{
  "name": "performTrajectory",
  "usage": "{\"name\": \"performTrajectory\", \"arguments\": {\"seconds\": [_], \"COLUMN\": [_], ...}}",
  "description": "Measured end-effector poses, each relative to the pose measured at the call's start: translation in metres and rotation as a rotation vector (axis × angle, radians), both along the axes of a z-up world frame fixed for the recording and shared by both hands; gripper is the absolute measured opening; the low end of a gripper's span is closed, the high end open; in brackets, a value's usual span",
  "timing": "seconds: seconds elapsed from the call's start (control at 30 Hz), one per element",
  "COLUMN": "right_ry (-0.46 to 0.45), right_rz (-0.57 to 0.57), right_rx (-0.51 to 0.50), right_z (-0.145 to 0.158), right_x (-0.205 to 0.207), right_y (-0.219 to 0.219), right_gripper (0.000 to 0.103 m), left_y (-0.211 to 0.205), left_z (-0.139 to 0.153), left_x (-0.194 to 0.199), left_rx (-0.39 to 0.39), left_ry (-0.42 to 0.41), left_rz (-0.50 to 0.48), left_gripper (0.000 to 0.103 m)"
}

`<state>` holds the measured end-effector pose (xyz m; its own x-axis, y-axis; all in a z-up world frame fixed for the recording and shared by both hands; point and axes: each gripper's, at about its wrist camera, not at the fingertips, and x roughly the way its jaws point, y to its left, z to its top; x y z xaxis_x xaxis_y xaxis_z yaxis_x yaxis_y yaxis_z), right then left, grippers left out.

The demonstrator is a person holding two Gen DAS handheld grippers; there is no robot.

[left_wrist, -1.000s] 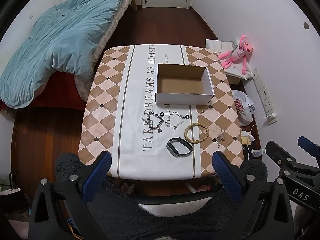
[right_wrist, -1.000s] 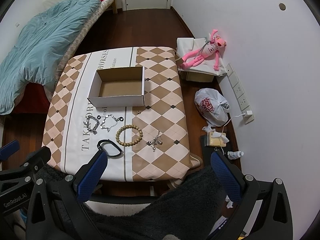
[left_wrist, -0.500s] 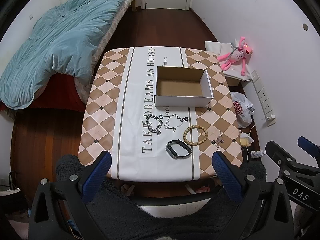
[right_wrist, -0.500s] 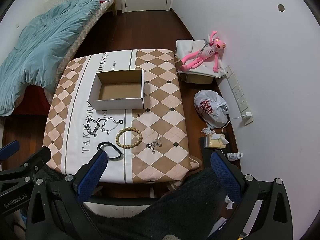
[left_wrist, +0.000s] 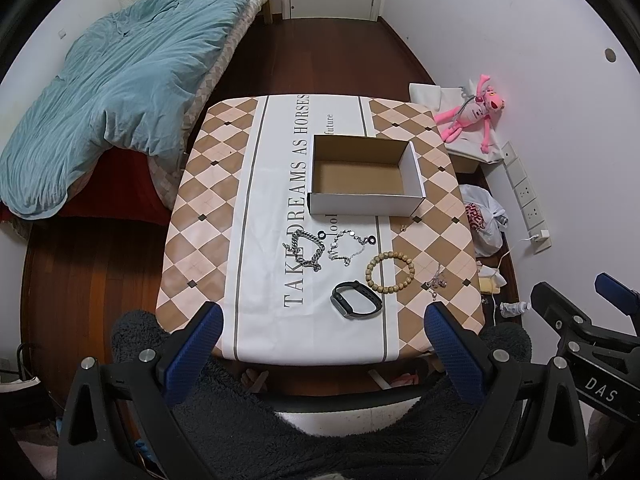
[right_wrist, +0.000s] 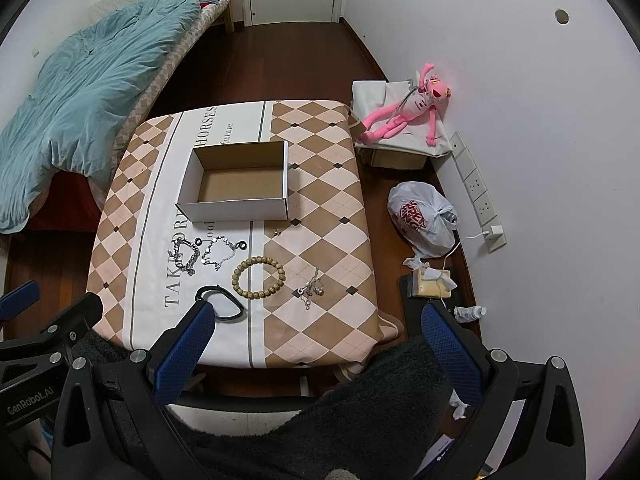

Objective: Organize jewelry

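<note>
An empty white cardboard box (left_wrist: 365, 176) (right_wrist: 236, 182) stands on the checkered table (left_wrist: 208, 208) (right_wrist: 332, 200). In front of it lie a heavy silver chain (left_wrist: 306, 247) (right_wrist: 185, 254), a thin silver bracelet (left_wrist: 347, 245) (right_wrist: 218, 250), a wooden bead bracelet (left_wrist: 389, 273) (right_wrist: 258, 277), a black wristband (left_wrist: 355, 305) (right_wrist: 221, 306) and a small charm bracelet (left_wrist: 435, 282) (right_wrist: 311, 290). My left gripper (left_wrist: 320, 340) and right gripper (right_wrist: 316, 340) are open and empty, held high above the table's near edge.
A bed with a blue quilt (left_wrist: 116, 80) stands left of the table. A pink plush toy (right_wrist: 408, 112), a white plastic bag (right_wrist: 422, 216), a wall power strip (right_wrist: 478, 196) and small clutter sit on the floor at the right. A small earring (right_wrist: 277, 232) lies near the box.
Both grippers have drawn back and up slightly, so the table looks a little farther. Nothing on the table has moved.
</note>
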<state>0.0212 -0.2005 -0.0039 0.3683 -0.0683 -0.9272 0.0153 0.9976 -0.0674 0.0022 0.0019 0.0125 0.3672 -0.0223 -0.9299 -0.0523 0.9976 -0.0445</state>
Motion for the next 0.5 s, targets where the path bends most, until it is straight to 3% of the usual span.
{"name": "performTrajectory", "arguments": {"seconds": [0.4, 0.5], "right_ry": [-0.006, -0.007], "right_rz": [0.001, 0.002], "right_rx": [-0.002, 0.002], "right_z": [0.002, 0.017], "right_x": [-0.001, 0.010], "right_y": [-0.002, 0.000], "right_gripper": [0.103, 0.103], "left_y": [-0.003, -0.005], "left_z": [0.007, 0.009], "left_x": [0.005, 0.010], "left_rx": [0.000, 0.000], "left_ry": [-0.007, -0.009], "left_rz": [-0.002, -0.003], "left_gripper": [0.103, 0.103]}}
